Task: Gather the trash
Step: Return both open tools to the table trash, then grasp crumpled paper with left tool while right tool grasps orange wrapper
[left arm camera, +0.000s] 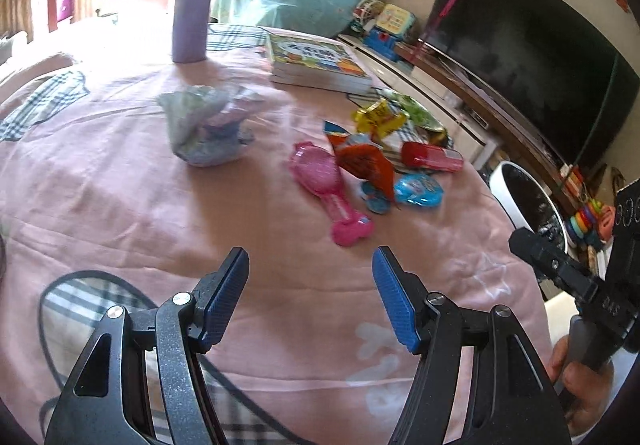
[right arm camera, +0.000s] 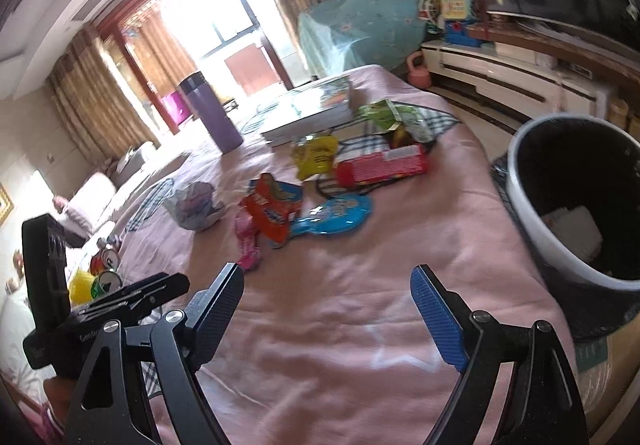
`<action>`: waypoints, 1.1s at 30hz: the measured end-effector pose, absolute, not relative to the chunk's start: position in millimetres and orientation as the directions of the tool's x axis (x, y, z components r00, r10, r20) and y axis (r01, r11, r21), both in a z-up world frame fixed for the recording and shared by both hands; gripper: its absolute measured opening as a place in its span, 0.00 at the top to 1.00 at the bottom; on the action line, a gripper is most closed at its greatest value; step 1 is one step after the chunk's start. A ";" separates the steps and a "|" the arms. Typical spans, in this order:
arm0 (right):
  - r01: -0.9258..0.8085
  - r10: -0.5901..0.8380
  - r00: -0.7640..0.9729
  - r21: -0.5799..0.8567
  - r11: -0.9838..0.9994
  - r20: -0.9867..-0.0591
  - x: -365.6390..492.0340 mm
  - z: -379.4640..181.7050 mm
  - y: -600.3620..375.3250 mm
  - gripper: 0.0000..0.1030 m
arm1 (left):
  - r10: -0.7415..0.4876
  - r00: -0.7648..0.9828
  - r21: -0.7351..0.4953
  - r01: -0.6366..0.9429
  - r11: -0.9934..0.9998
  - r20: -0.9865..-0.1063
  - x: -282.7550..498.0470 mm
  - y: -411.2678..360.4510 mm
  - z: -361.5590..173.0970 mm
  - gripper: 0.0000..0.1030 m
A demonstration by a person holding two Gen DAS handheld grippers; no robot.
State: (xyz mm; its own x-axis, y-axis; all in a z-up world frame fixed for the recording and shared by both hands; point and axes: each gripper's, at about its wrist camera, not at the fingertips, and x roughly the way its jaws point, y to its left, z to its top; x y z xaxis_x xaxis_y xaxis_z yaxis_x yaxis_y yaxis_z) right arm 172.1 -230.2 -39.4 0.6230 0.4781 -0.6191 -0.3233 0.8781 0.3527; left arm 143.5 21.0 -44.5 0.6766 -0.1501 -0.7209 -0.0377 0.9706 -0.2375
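Right gripper (right arm camera: pixel 326 279) hovers with fingers (right arm camera: pixel 434 315) spread wide over a pink cloth-covered table (right arm camera: pixel 360 325); snack wrappers (right arm camera: pixel 272 211) lie scattered ahead, a black-lined trash bin (right arm camera: pixel 532 233) alongside at right.

Right wrist view motion-blurred; print on the orange wrapper (right arm camera: pixel 272 211) and yellow packet (right arm camera: pixel 316 155) unreadable. Bin (right arm camera: pixel 532 213) interior dark, pale contents unidentifiable, far rim cut by frame edge. Orange wrapper overlaps the blue packet (left arm camera: pixel 420 189). Red packet (left arm camera: pixel 432 159) label too small. Cans (right arm camera: pixel 106 269) partly hidden behind left gripper body.
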 end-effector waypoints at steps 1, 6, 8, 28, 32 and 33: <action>-0.336 0.484 0.618 0.348 0.875 -0.620 172.6 -39.1 -225.8 0.16 | -0.144 0.678 -0.237 -0.045 0.970 -0.721 144.2 24.8 -44.5 0.36; -0.379 0.494 0.604 0.319 0.869 -0.625 176.2 -38.6 -204.5 0.19 | -0.113 0.684 -0.229 -0.081 0.970 -0.721 152.0 45.8 -44.5 0.36; -0.397 0.500 0.595 0.310 0.864 -0.629 179.3 -38.9 -196.4 0.20 | -0.103 0.685 -0.223 -0.088 0.971 -0.721 157.3 53.2 -44.4 0.36; -0.471 0.484 0.531 0.232 0.851 -0.695 243.8 -66.1 -127.1 0.86 | -0.056 0.696 -0.178 -0.104 0.978 -0.716 241.8 90.7 -60.3 0.71; -0.472 0.494 0.548 0.238 0.849 -0.675 237.1 -61.9 -134.6 0.97 | -0.061 0.705 -0.165 -0.081 0.983 -0.707 234.3 83.7 -58.6 0.77; -0.469 0.496 0.554 0.241 0.850 -0.669 234.2 -59.7 -138.0 0.97 | -0.067 0.706 -0.170 -0.077 0.982 -0.705 231.4 82.1 -57.4 0.77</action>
